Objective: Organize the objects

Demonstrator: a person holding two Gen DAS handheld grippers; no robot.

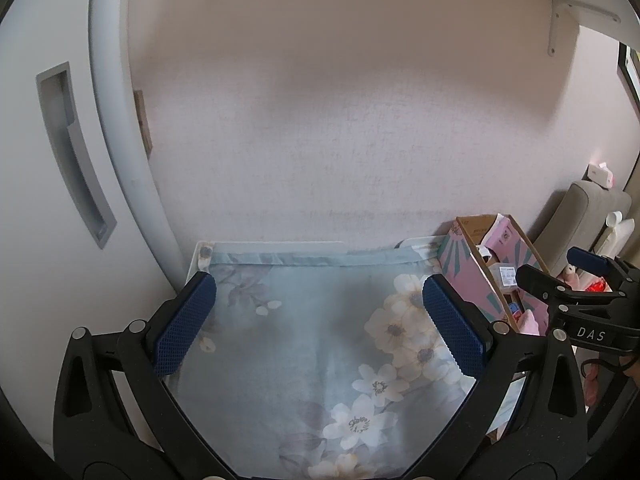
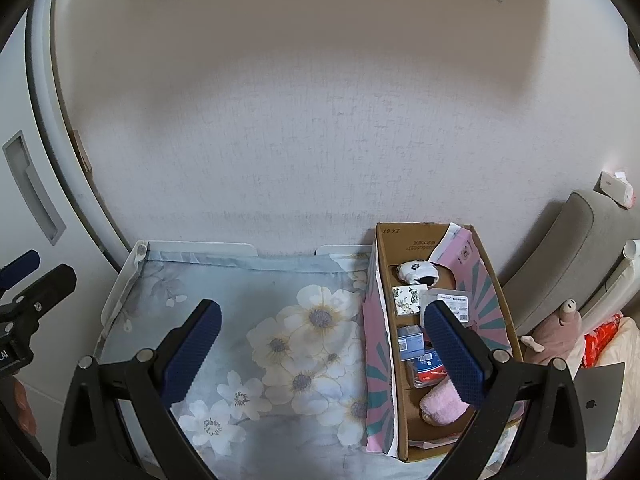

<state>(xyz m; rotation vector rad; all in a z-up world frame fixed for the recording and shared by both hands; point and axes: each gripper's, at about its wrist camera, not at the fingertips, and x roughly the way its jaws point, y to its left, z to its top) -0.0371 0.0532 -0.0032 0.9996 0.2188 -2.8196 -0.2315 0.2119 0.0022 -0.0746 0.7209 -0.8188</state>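
A pink and teal cardboard box (image 2: 486, 284) stands on the floral cloth (image 2: 280, 332) at the right, against the wall. In it lie a white spotted sock (image 2: 414, 271), a floral tissue pack (image 2: 408, 299), a clear labelled case (image 2: 454, 304), a blue box (image 2: 410, 342), a blue and red packet (image 2: 426, 370) and a pink fuzzy sock (image 2: 442, 402). My right gripper (image 2: 320, 356) is open and empty, its right finger over the box. My left gripper (image 1: 320, 326) is open and empty over the cloth. The box shows in the left wrist view (image 1: 476, 276).
A white cabinet door with a recessed handle (image 1: 72, 156) stands at the left. A grey cushion (image 2: 568, 260), a pink plush toy (image 2: 560, 328) and a grey laptop (image 2: 596, 404) lie to the right. The wall (image 2: 320, 140) is right behind the cloth.
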